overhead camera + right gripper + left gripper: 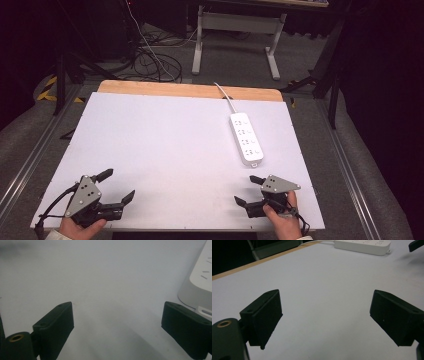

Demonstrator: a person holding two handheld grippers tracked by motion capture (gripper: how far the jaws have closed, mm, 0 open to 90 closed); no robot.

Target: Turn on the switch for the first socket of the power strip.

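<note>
Nearest me, two hand-held grippers hover over the white surface point(165, 150): my left hand-held gripper point(119, 186) and right hand-held gripper point(248, 190), both spread wide and holding nothing. One white power strip point(246, 138) lies beyond the right one, cord trailing away.
</note>
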